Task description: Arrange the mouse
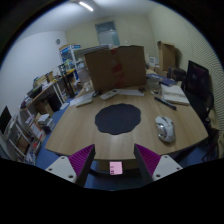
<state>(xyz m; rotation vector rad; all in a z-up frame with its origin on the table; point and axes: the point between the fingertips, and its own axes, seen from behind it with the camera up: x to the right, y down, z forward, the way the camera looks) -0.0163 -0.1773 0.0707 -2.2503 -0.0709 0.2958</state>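
Note:
A grey computer mouse [165,128] lies on the wooden table [80,125], to the right of a round black mouse pad [118,118]. My gripper [113,156] is held above the table's near edge, well short of both. Its two fingers, with magenta pads [80,158], stand wide apart with nothing between them. The mouse is ahead and to the right of the right finger.
A large brown cardboard box [114,68] stands at the table's far edge. A dark office chair [198,82] and a stack of papers [173,95] are at the right. Cluttered shelves and boxes [40,100] line the left side.

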